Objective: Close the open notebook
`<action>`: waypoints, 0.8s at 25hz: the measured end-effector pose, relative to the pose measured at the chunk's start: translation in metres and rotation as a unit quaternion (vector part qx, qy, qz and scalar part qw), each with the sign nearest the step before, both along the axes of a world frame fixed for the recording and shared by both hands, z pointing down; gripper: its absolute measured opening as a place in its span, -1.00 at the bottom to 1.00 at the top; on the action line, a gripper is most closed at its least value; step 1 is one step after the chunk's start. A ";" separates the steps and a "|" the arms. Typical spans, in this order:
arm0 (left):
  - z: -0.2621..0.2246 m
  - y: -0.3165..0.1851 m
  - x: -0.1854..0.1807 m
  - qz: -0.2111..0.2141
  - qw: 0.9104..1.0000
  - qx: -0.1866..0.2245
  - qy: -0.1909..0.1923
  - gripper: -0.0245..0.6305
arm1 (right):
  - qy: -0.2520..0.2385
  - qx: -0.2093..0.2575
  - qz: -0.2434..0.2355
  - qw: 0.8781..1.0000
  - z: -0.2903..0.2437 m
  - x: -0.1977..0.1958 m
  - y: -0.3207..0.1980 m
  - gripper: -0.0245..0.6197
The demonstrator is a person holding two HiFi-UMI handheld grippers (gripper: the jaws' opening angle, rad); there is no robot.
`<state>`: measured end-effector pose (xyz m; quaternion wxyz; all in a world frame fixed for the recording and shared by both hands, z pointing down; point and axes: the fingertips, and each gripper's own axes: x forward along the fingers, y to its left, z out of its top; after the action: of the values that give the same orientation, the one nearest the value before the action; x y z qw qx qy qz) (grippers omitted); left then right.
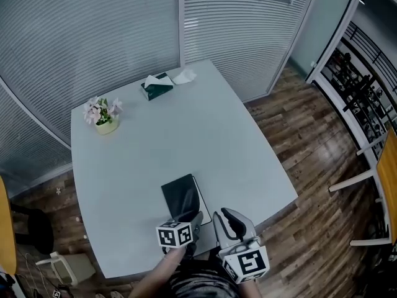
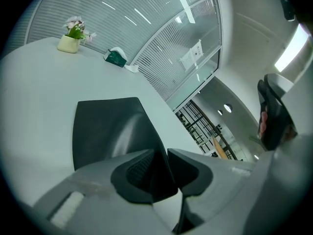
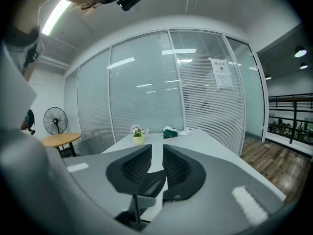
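Note:
A black notebook (image 1: 182,196) lies flat near the front edge of the pale table (image 1: 205,123), dark cover up, with a thin white page edge along its right side. My left gripper (image 1: 195,220) is at its near corner. In the left gripper view the cover (image 2: 105,126) runs down into the gap of the left gripper (image 2: 162,154), whose jaws stand apart around the thin edge without pressing on it. My right gripper (image 1: 226,216) hovers just right of the notebook over the table edge. In its own view the right gripper (image 3: 157,150) shows a narrow gap with nothing in it.
A small pot of pink flowers (image 1: 104,117) and a green tissue box (image 1: 156,85) stand at the table's far side. Glass walls with blinds close in the back. A chair (image 1: 372,179) stands on the wood floor at right, a white stool (image 1: 65,266) at lower left.

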<state>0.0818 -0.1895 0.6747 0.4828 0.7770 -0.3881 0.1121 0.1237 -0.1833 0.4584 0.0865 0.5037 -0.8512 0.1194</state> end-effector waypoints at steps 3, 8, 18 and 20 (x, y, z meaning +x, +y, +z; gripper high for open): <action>0.007 -0.003 0.005 0.005 1.000 -0.006 -0.011 -0.63 | 0.000 -0.002 0.005 1.000 0.002 0.004 -0.003 -0.70; 0.016 -0.006 0.009 0.007 1.000 -0.015 -0.022 -0.62 | 0.002 -0.005 0.009 1.000 0.005 0.008 -0.006 -0.70; 0.031 -0.012 0.016 -0.009 0.999 -0.041 -0.025 -0.56 | 0.003 -0.011 0.010 1.000 0.010 0.010 -0.010 -0.70; 0.033 -0.013 0.017 -0.013 0.999 -0.047 -0.025 -0.54 | 0.003 -0.012 0.011 1.000 0.010 0.011 -0.011 -0.70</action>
<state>0.0984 -0.2023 0.7074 0.5097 0.7456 -0.4044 0.1437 0.1345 -0.1944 0.4687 0.0936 0.5125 -0.8438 0.1289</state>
